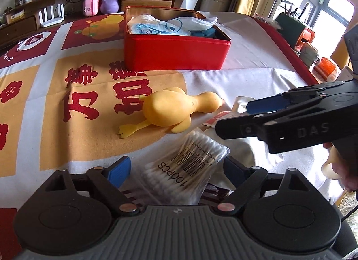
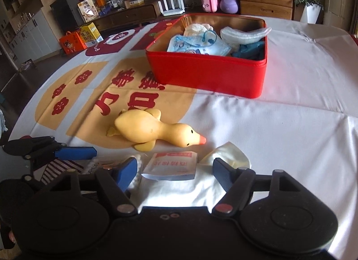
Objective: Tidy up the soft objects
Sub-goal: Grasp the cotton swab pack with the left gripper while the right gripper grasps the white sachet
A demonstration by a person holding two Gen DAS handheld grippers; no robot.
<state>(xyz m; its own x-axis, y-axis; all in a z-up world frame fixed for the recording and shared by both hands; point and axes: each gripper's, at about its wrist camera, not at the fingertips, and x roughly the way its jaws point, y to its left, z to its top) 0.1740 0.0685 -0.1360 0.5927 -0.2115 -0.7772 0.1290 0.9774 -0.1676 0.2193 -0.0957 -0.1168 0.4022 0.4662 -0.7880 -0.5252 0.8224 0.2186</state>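
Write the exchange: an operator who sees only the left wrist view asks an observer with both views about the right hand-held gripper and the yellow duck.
Operator: The right hand-held gripper is side-on to me. What lies in front of it?
Observer: A red-and-white sachet, lying flat on white cloth between its open fingers.
Operator: I see only the back of the rubber duck. Which way does it face?
Observer: Its head shows a black eye and an orange beak, and it lies just beyond the sachet.

A yellow rubber duck [image 2: 154, 132] lies on its side before the half-filled red tin [image 2: 208, 74].
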